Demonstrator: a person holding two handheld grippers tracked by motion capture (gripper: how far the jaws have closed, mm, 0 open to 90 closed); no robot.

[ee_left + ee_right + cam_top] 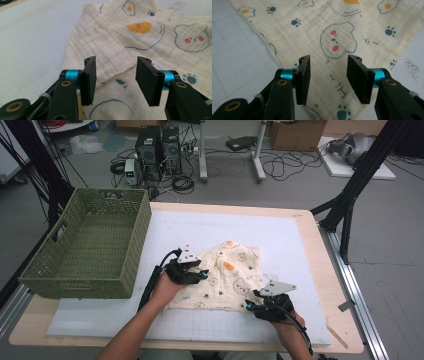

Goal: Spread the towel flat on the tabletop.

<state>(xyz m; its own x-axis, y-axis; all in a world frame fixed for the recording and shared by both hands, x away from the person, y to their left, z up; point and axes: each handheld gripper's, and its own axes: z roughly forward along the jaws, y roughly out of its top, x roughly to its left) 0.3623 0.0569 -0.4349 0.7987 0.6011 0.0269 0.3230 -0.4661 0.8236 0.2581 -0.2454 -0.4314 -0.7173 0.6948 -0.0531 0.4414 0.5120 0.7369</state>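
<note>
So there's this cream-yellow muslin cloth printed with fried eggs, bear faces and blue paw prints (227, 275), lying rumpled on the white gridded mat (280, 240) that covers the light wooden table (327, 270), a bit toward the person's side of the middle.

The left gripper (199, 274) sits at the cloth's left edge. In the left gripper view (116, 80) its jaws stand apart over a folded-over flap of the cloth, and nothing is pinched. The fabric just lies under the gap.

The right gripper (251, 305) is down at the near right corner of the cloth. In the right gripper view (328, 80) the jaws are parted too, with the printed fabric lying flat below and between them. The black pads (303, 80) aren't pressing on it, so no grip there either.

Off to the left, partly hanging over the table's edge, stands a green woven plastic basket with cut-out handles (125, 250). It's well apart from the cloth, and its near right corner is close to the left forearm.
</note>
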